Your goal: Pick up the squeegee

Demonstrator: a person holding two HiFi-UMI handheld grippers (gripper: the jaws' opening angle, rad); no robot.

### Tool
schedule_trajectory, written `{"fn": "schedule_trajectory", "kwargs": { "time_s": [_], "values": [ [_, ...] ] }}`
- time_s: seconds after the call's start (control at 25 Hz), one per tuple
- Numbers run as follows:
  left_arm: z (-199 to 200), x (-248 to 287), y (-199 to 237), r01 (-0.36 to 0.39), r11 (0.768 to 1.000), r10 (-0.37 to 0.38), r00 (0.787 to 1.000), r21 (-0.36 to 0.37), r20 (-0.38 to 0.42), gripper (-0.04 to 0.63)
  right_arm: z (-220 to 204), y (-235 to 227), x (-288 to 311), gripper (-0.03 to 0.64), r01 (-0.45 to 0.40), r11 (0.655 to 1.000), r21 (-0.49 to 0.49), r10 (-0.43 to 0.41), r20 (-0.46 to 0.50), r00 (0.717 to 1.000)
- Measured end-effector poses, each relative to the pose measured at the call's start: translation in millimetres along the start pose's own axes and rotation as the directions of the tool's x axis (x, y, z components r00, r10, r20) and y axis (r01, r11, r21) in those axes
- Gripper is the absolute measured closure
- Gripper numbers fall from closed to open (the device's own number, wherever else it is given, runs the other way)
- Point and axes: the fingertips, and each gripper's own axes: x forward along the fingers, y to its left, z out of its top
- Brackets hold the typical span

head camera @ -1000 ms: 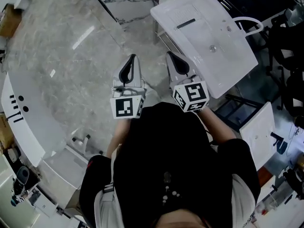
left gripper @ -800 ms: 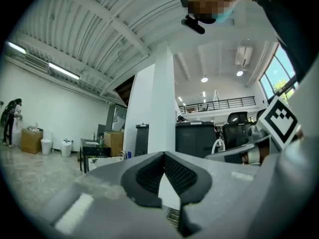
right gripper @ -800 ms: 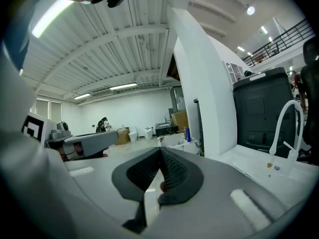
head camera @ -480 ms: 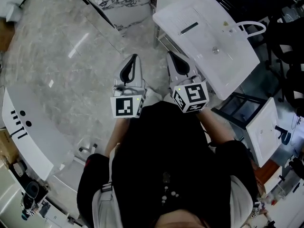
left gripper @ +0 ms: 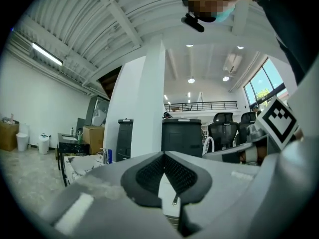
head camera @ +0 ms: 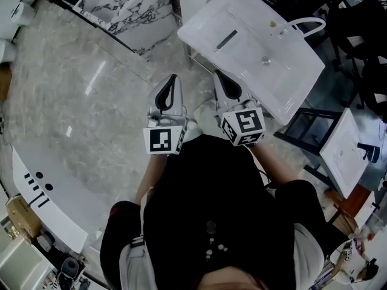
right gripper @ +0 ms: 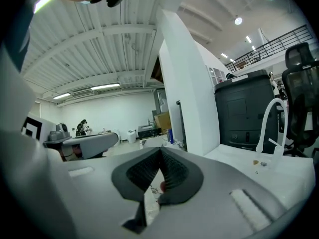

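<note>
Sink point(head camera: 275, 86) shifted left; only right tool's point(head camera: 219, 74) view shows a distant person point(right gripper: 81, 127).

white sink top point(head camera: 278, 83) upper right | smaller white basin point(head camera: 346, 156) right | marble slab point(head camera: 130, 8) top | grey floor point(head camera: 78, 101)

We see a glossy, polished stone-look floor point(head camera: 78, 101), a smooth, shiny white sink point(head camera: 290, 71), and the left gripper point(left gripper: 163, 156) in matt grey plastic with black, finely ribbed pads point(left gripper: 149, 173).
</note>
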Motion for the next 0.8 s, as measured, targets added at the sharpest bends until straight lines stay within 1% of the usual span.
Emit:
{"fn": "schedule_trajectory", "kwargs": {
  "time_s": [0.2, 0.32, 0.64, 0.8],
  "values": [
    [1, 38, -6, 0.054, 0.998, -0.054, 0.999, -0.01, -0.006, 0.594, 5, -26, 19, 0.615, 0.039, 0.999, 0.021, -0.039, 0.006, 0.999],
    [1, 65, -10, 0.104, 0.994, -0.104, 0.995, 0.015, -0.011, 0.594, 13, -43, 32, 0.615, 0.068, 0.997, 0.036, -0.069, 0.022, 0.997],
    [3, 141, -15, 0.216, 0.976, -0.215, 0.976, 0.032, -0.022, 0.594, 29, -99, 63, 0.615, 0.167, 0.984, 0.065, -0.17, 0.049, 0.984],
    [1, 176, -23, 0.254, 0.967, -0.253, 0.967, 0.03, -0.031, 0.594, 39, -120, 71, 0.615, 0.183, 0.982, 0.048, -0.186, 0.06, 0.981]
  ]
}}
